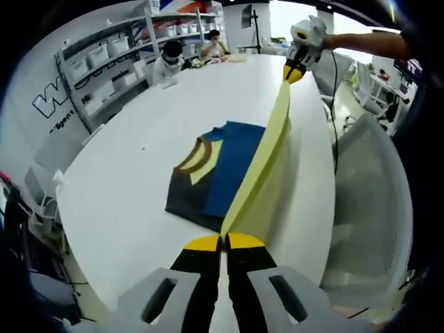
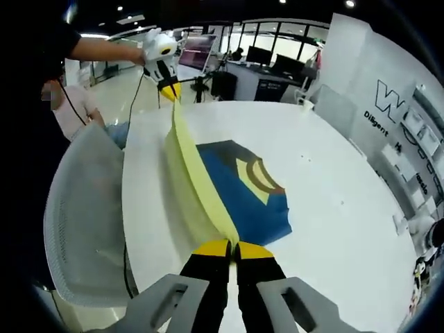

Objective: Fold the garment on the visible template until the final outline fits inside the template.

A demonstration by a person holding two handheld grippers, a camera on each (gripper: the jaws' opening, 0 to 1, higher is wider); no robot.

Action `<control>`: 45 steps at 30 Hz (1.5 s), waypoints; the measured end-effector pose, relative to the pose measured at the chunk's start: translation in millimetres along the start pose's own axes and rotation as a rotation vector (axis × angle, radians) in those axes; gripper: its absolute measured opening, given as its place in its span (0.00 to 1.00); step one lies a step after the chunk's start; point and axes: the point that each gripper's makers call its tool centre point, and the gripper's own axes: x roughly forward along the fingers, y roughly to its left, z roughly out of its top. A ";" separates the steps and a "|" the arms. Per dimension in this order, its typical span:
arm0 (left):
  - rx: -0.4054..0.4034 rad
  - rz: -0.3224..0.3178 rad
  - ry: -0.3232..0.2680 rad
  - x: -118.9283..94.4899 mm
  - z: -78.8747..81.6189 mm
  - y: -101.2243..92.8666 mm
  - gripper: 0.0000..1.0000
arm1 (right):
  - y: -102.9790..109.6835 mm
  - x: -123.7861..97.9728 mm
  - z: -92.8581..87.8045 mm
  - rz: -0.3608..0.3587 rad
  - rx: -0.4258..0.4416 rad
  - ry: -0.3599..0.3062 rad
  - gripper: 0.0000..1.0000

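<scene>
A garment in blue and dark grey with a brown-and-yellow collar (image 1: 225, 170) lies on the white round table (image 1: 118, 201). Its yellow part (image 1: 267, 156) is lifted off the table and pulled taut as a strip between both grippers. My left gripper (image 1: 223, 241) is shut on the near end of this strip. At the far end, held by a hand, my right gripper (image 1: 296, 71) pinches the strip. In the right gripper view the right gripper (image 2: 233, 248) is shut on the yellow fabric (image 2: 187, 170), the left gripper (image 2: 169, 89) clamps the other end, and the blue part (image 2: 239, 198) lies flat beside it.
A white mesh chair (image 1: 371, 201) (image 2: 80, 222) stands against the table edge beside the lifted fabric. Shelves with bins (image 1: 111, 55) and two seated people (image 1: 170, 62) are beyond the far end. Desks with monitors (image 2: 270, 62) stand behind the table.
</scene>
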 end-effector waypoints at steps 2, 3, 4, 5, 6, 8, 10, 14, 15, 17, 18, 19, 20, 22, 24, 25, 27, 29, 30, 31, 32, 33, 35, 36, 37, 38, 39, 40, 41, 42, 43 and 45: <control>0.002 0.002 0.004 1.8 1.4 2.5 0.03 | -2.4 0.3 0.4 0.000 0.002 -0.002 0.00; 0.004 0.009 0.003 2.2 3.0 5.3 0.03 | -3.9 0.4 1.0 -0.001 0.001 -0.004 0.00; 0.004 0.011 0.003 2.4 3.5 6.2 0.03 | -5.4 0.7 1.5 -0.004 -0.001 -0.006 0.00; 0.005 0.016 0.002 2.5 5.1 8.8 0.03 | -7.9 1.1 2.4 -0.006 -0.003 -0.008 0.00; 0.006 0.021 0.000 2.6 6.5 11.3 0.03 | -9.8 1.4 3.3 -0.008 -0.004 -0.010 0.00; -0.007 0.027 -0.005 2.9 9.7 17.5 0.03 | -16.7 2.5 5.8 -0.017 0.000 -0.020 0.00; -0.018 0.028 -0.011 3.9 12.1 21.9 0.03 | -20.9 2.9 7.6 -0.023 0.011 -0.027 0.00; -0.032 0.029 -0.017 7.9 16.2 33.1 0.03 | -29.2 5.3 9.7 -0.026 0.030 -0.039 0.00; -0.039 0.030 -0.020 8.8 17.7 35.9 0.03 | -31.1 6.0 9.7 -0.028 0.033 -0.039 0.00; -0.055 0.030 -0.027 11.4 20.4 42.0 0.03 | -36.0 7.6 10.1 -0.032 0.041 -0.041 0.00; -0.059 0.031 -0.027 12.9 21.4 45.1 0.03 | -37.8 8.1 10.7 -0.034 0.045 -0.044 0.00; -0.058 0.034 -0.026 13.7 21.6 47.1 0.03 | -40.5 9.0 11.9 -0.033 0.053 -0.049 0.00; -0.060 0.037 -0.028 15.3 22.6 50.7 0.03 | -42.9 9.9 12.4 -0.035 0.057 -0.051 0.00; -0.069 0.036 -0.025 17.5 22.8 54.2 0.03 | -49.1 12.2 14.0 -0.039 0.068 -0.056 0.00; -0.069 0.040 -0.024 19.8 22.8 57.8 0.03 | -53.6 14.7 15.9 -0.041 0.075 -0.058 0.00; -0.071 0.043 -0.024 20.8 23.0 59.7 0.03 | -56.3 16.5 16.6 -0.042 0.076 -0.057 0.00; -0.082 0.047 -0.024 23.8 22.7 64.1 0.03 | -61.0 20.2 17.6 -0.043 0.078 -0.055 0.00; -0.091 0.051 -0.022 27.4 21.5 69.2 0.03 | -64.5 23.2 18.1 -0.044 0.081 -0.054 0.00; -0.094 0.053 -0.021 29.4 20.9 71.7 0.03 | -66.7 25.0 18.2 -0.044 0.084 -0.053 0.00; -0.110 0.056 -0.014 32.6 19.7 75.6 0.03 | -68.6 26.8 18.2 -0.045 0.089 -0.054 0.00; -0.123 0.056 -0.012 34.4 19.2 77.5 0.03 | -69.4 29.7 19.1 -0.046 0.099 -0.054 0.00; -0.130 0.056 -0.013 37.4 19.2 79.6 0.03 | -70.9 31.9 18.6 -0.048 0.104 -0.051 0.00; -0.138 0.057 -0.002 42.7 17.2 83.2 0.03 | -73.9 37.0 17.1 -0.050 0.122 -0.044 0.00; -0.139 0.058 0.002 44.6 16.5 84.3 0.03 | -74.5 39.8 17.0 -0.049 0.128 -0.042 0.00; -0.144 0.060 0.007 47.4 15.5 85.9 0.03 | -75.7 41.6 16.5 -0.050 0.132 -0.039 0.00; -0.146 0.060 0.008 48.3 15.4 86.5 0.03 | -77.1 43.8 16.0 -0.050 0.137 -0.035 0.00; -0.152 0.062 0.012 50.7 15.0 87.8 0.03 | -78.1 45.2 15.6 -0.051 0.139 -0.033 0.00; -0.155 0.063 0.014 52.2 14.7 88.7 0.03 | -80.5 47.3 14.6 -0.054 0.146 -0.028 0.00; -0.157 0.064 0.015 53.7 15.0 89.3 0.03 | -82.2 48.5 13.7 -0.057 0.152 -0.024 0.00; -0.165 0.064 0.017 56.0 15.1 90.5 0.03 | -83.6 49.7 13.1 -0.058 0.157 -0.023 0.00; -0.168 0.066 0.020 57.4 14.9 90.8 0.03 | -85.3 51.5 11.8 -0.057 0.161 -0.021 0.00; -0.172 0.067 0.026 61.7 13.9 93.1 0.03 | -88.1 55.2 9.0 -0.055 0.177 -0.014 0.00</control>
